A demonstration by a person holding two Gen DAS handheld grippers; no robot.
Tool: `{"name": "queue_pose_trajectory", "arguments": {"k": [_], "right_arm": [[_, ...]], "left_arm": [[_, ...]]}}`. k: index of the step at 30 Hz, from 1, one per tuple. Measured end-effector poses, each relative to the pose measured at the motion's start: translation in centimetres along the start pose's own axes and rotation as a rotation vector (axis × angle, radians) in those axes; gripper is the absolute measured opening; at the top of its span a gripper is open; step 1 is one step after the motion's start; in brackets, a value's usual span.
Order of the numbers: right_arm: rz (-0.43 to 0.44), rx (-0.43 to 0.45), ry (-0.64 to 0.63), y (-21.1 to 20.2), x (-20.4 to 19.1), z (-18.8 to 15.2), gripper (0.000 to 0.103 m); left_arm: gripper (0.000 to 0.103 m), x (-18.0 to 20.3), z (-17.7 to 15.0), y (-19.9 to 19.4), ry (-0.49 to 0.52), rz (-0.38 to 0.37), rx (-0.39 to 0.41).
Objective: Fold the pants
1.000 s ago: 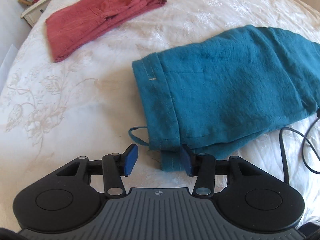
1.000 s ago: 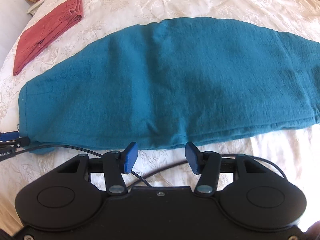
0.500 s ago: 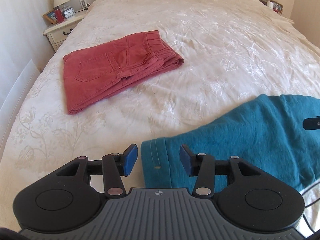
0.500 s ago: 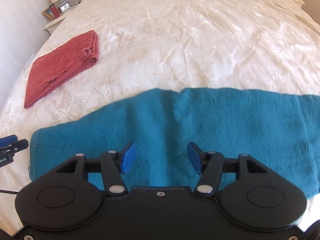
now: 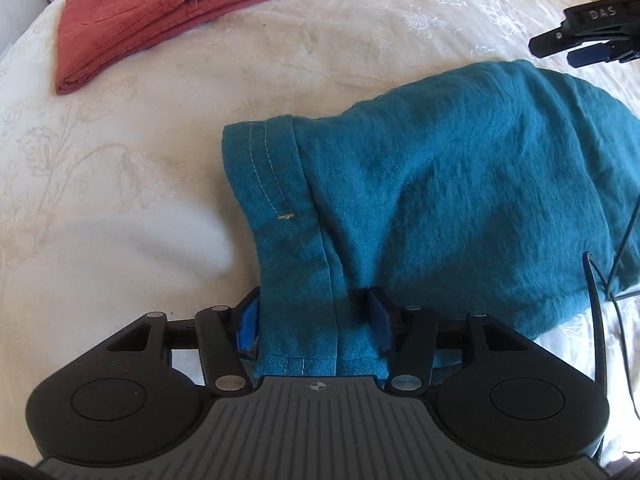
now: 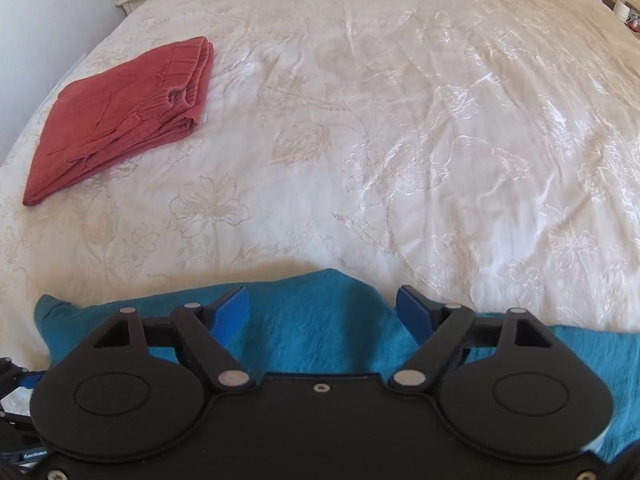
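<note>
With the left gripper (image 5: 314,324) and right gripper (image 6: 323,312) both gaping and gripping nothing, the rumpled teal cotton pants (image 5: 440,184) could slip when pinched.

Bright daylight, fisheye bend at your edges.
Your cream embroidered bedspread (image 6: 440,128) glares far right; its near-left patch blurs.

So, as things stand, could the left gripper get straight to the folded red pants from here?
Probably not straight away. The left gripper has the teal pants' hem between its open pads; the red pants lie apart, across bare bedspread. Backed off the hem, its path looks free.
</note>
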State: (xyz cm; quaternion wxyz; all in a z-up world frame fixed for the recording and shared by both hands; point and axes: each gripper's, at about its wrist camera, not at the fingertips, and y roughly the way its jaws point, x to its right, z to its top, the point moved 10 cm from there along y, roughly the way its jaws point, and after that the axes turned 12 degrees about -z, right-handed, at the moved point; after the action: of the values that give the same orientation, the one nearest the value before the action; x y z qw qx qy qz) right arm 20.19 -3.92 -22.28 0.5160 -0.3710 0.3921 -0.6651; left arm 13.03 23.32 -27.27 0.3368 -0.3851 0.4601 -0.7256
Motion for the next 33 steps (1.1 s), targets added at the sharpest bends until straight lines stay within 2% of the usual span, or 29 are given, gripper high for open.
{"name": "queue_pose_trajectory", "arguments": {"k": [6, 8, 9, 10, 15, 18, 20, 22, 24, 27, 30, 33], "right_arm": [[0.036, -0.119, -0.065, 4.9, -0.6, 0.4, 0.082], [0.114, -0.161, -0.054, 5.3, -1.1, -0.1, 0.060], [0.150, -0.160, -0.043, 5.1, -1.4, -0.3, 0.029], [0.156, -0.149, -0.041, 4.4, -1.5, -0.5, 0.021], [0.138, 0.034, -0.162, -2.1, -1.4, -2.7, 0.018], [0.138, 0.055, -0.199, -4.0, -1.3, -5.4, 0.015], [0.141, 0.049, -0.209, -4.6, -1.6, -7.1, 0.015], [0.135, 0.039, -0.225, -4.8, -1.8, -8.3, 0.013], [0.126, 0.035, -0.220, -4.8, -1.8, -8.9, 0.013], [0.128, 0.029, -0.192, -4.7, -1.6, -9.3, 0.012], [0.128, 0.031, -0.187, -4.9, -1.5, -9.3, 0.012], [0.126, 0.027, -0.192, -5.0, -1.4, -9.6, 0.011]], "left_arm": [[0.054, -0.2, 0.0, 0.2, -0.001, 0.001, -0.007], [0.054, -0.1, -0.1, 0.1, 0.002, 0.005, -0.002], [0.054, -0.1, -0.2, 0.1, 0.001, 0.007, -0.001], [0.054, -0.1, -0.2, 0.1, -0.001, 0.007, 0.001], [0.053, -0.1, 0.3, -1.1, -0.012, 0.014, 0.045], [0.052, 0.2, 1.0, -3.8, 0.000, 0.032, 0.149], [0.052, 0.7, 2.3, -6.5, 0.036, 0.040, 0.248], [0.053, 1.1, 4.3, -8.4, 0.070, 0.048, 0.326], [0.053, 1.4, 7.0, -8.9, 0.092, 0.058, 0.360], [0.053, 0.9, 10.0, -6.9, 0.092, 0.061, 0.325], [0.053, -0.3, 11.0, -4.0, 0.071, 0.088, 0.255], [0.052, -1.1, 10.1, -1.0, 0.014, 0.005, 0.104]]}}
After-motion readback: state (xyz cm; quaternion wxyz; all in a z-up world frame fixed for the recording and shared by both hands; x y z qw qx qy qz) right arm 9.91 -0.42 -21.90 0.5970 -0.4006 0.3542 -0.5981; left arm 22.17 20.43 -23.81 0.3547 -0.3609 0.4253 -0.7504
